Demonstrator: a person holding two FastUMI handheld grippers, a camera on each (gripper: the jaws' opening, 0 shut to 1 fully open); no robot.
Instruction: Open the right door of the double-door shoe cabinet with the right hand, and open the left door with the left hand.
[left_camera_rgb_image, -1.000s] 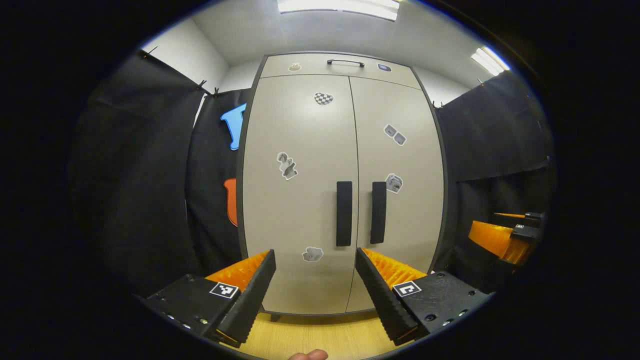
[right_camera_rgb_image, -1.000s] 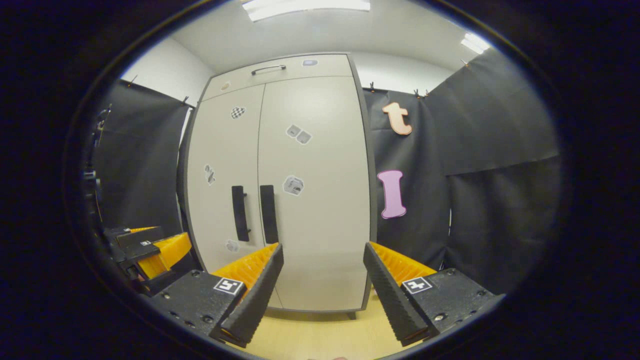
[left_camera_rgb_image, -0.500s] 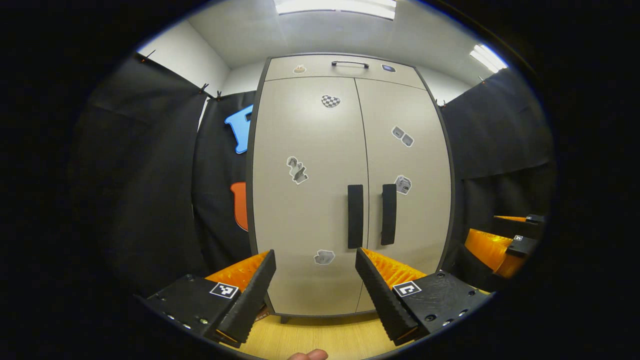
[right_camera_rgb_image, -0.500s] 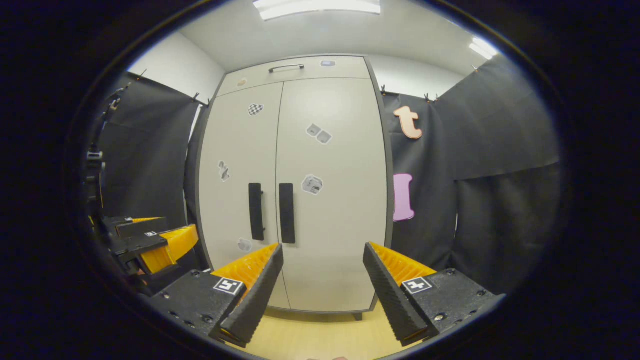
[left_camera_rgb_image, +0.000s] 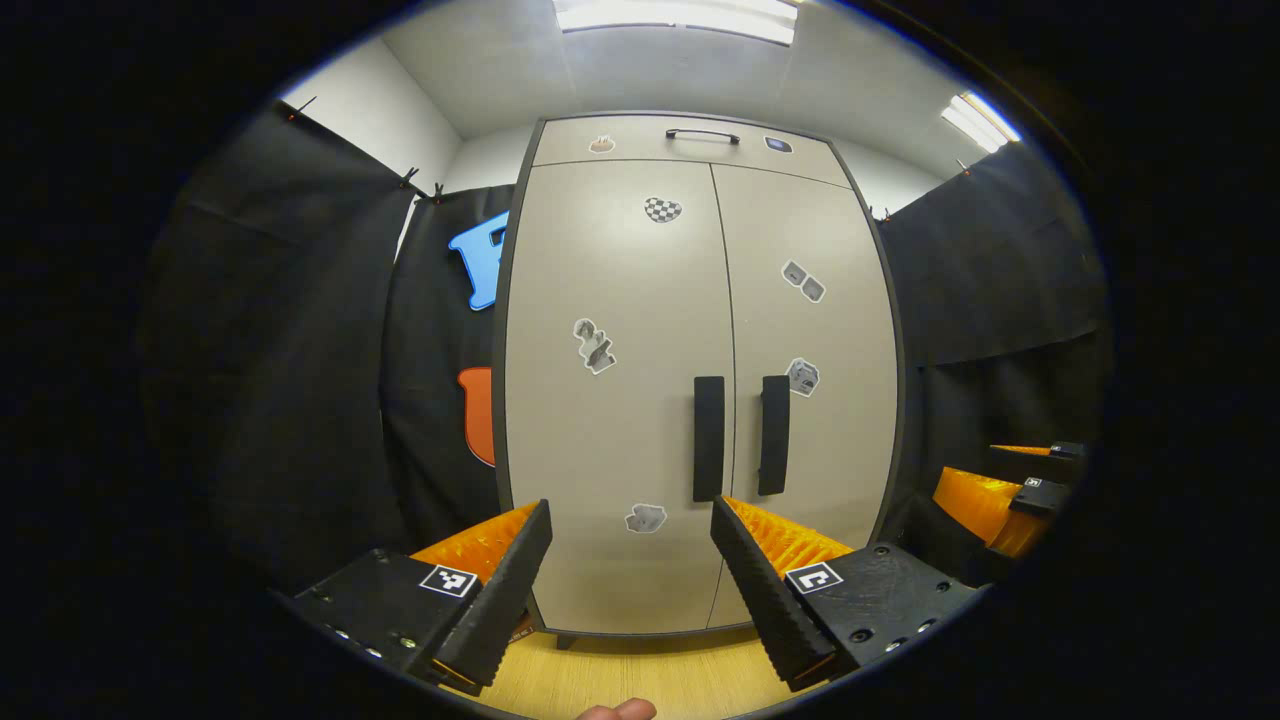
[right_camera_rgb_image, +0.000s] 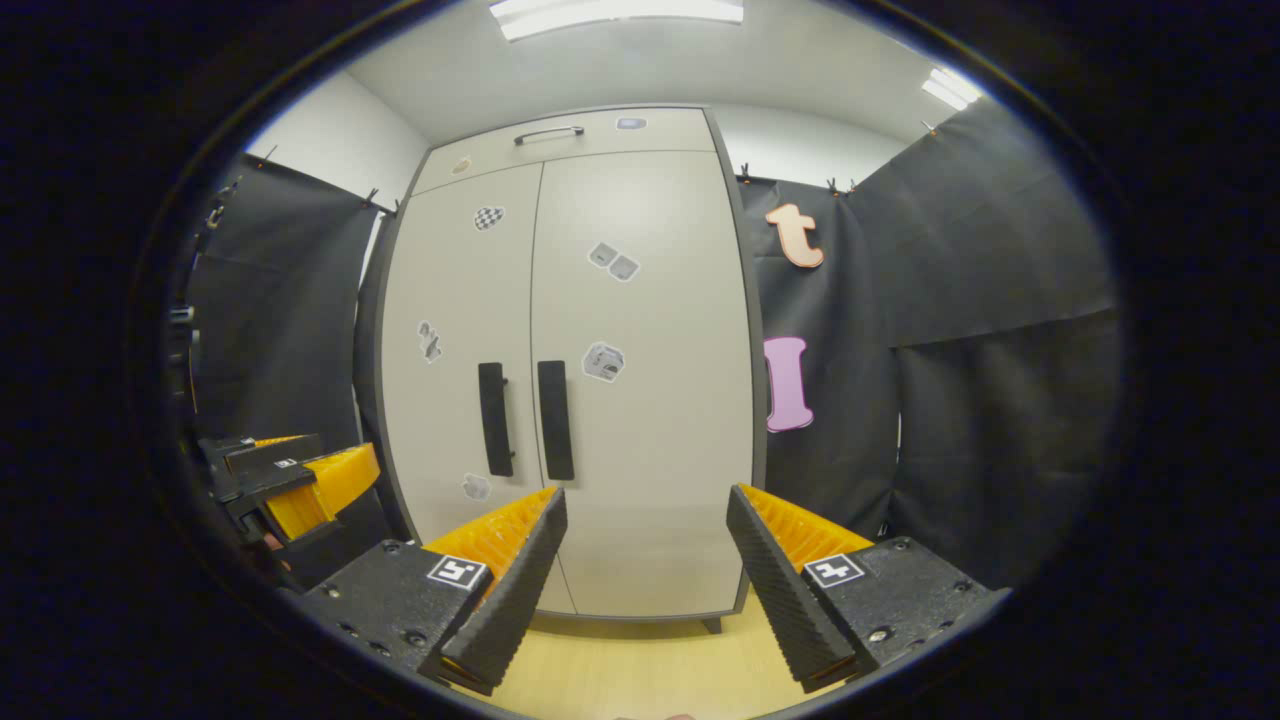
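While both doors (left_camera_rgb_image: 700, 400) shut, left claw (left_camera_rgb_image: 630, 570), right claw (right_camera_rgb_image: 645, 560) gape; fingertip (left_camera_rgb_image: 615, 711) below left.

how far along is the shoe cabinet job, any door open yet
Nothing is done yet: the right door and the left door are both shut. In hand: the right gripper and the left gripper are open, facing the cabinet, clear of the handles. Left: grip the right handle, pull, then the left handle.

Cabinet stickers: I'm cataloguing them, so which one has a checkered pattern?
The checkered sticker, highest on the left door; the others there are grey shapes.
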